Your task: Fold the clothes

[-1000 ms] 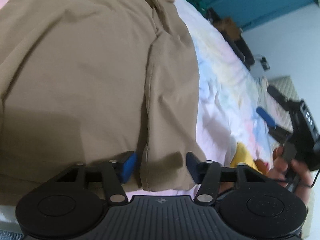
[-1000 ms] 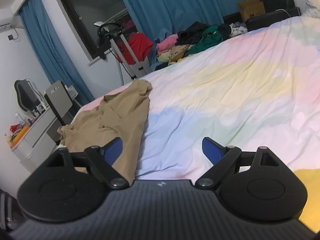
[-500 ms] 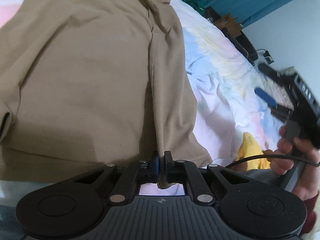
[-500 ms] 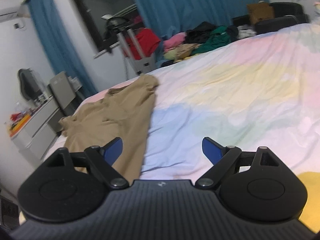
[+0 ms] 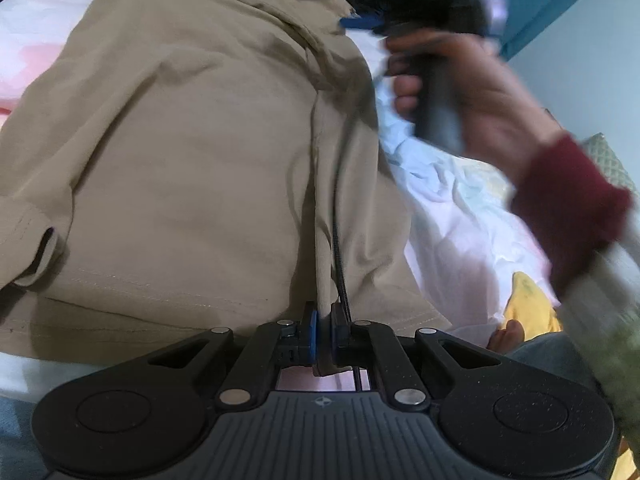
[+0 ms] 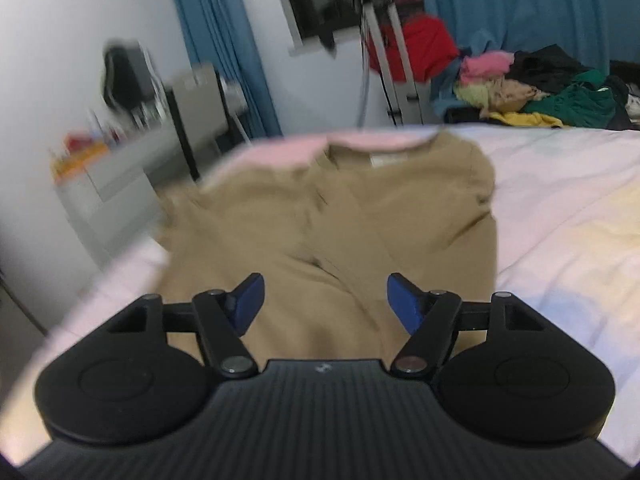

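Left wrist view: the left gripper (image 5: 323,330) is pinched tight on the near hem of the tan shirt (image 5: 192,152), which lies flat on the bed (image 5: 452,216), its long way running off toward the collar. The right gripper (image 6: 323,304) hangs above the shirt, partly wide; it has just been closing, with nothing between its pads. It looks nearer the collar end.

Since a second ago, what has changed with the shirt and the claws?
The left claw closed on the tan shirt's hem fold and now grips it. The right claw swung from the bare bed to above the shirt, its jaws closing partway with nothing between them. The shirt stays spread on the bed.
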The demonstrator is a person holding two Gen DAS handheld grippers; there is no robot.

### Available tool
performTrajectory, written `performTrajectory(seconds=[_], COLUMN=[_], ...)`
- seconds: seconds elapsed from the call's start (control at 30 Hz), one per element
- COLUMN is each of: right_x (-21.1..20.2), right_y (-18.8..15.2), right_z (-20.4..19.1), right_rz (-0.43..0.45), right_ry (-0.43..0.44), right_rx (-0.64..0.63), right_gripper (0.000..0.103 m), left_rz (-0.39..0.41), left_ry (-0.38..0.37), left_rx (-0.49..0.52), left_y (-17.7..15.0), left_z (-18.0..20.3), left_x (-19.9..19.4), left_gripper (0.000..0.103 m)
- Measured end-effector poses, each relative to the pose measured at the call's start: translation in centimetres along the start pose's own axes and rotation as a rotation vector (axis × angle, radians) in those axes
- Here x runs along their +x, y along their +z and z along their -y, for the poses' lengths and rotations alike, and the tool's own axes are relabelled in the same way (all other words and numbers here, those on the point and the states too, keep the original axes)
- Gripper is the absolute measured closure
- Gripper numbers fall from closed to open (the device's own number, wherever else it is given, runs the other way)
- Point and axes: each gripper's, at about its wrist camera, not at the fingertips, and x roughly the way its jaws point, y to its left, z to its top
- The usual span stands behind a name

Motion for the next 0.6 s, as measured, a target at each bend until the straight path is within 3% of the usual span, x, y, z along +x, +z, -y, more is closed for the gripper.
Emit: performTrajectory(seconds=[0.1, 0.17, 0.23, 0.4, 0.6], right_x=[3.2, 4.2, 4.8, 3.8, 4.8], right_y=[-0.6, -0.8, -0.6, 1.3, 1.1], right_z=[0.8, 1.3, 1.5, 1.0, 1.2], right_rz=[-0.012, -0.013, -0.001, 0.108, 0.092], right_ry=[-0.012, -0.021, -0.017, 0.057, 0.02], right_rx=[-0.005, 0.006, 0.02, 0.07, 0.072], right_gripper=[0.048, 0.086, 0.095, 0.096, 0.094], left_rz=[0.014, 0.021, 0.032, 0.061, 0.06], left_ry=[0.018, 0.031, 0.023, 0.035, 0.072], left_rx=[0.026, 0.044, 0.056, 0.12, 0.136], left_y=[-0.5, -0.5, -0.7, -1.9, -1.6], left_z=[0.0, 0.3, 0.3, 1.2, 1.2], left_x=[-0.5, -0.3, -0.8, -1.4, -1.0], left_gripper=[0.096, 0.098, 0.098, 0.098, 0.092])
